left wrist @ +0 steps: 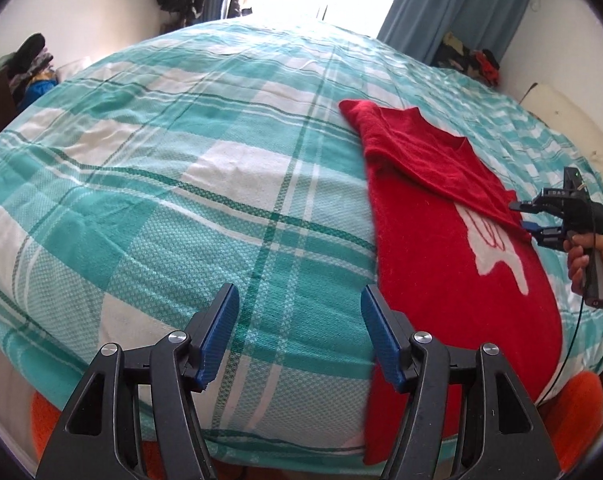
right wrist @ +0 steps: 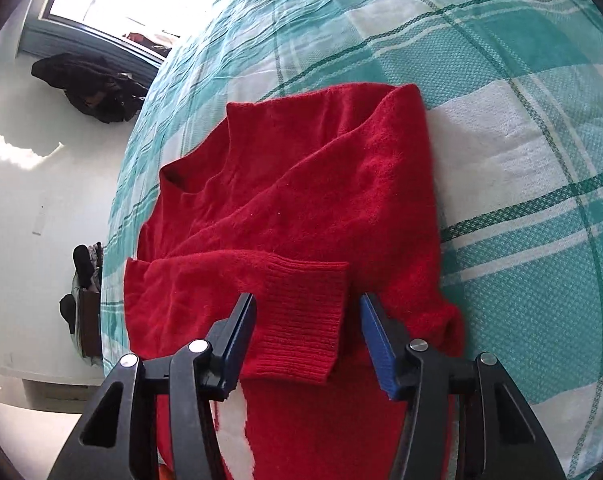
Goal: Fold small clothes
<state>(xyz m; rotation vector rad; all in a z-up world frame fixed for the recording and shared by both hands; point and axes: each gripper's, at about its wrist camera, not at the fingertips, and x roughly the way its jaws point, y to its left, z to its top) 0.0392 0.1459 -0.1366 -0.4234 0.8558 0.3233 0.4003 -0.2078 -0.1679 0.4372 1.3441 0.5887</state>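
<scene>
A small red knitted sweater with a white motif lies on the bed; its sleeves are folded across the body. My left gripper is open and empty above the bedspread, just left of the sweater's edge. My right gripper is open, its jaws either side of the ribbed sleeve cuff without closing on it. The right gripper also shows in the left wrist view at the sweater's right edge, held by a hand.
The bed is covered by a teal and white plaid bedspread. Blue curtains and a bright window are behind it. Piles of clothes lie at the far left and far right. An orange rug lies below the bed's near edge.
</scene>
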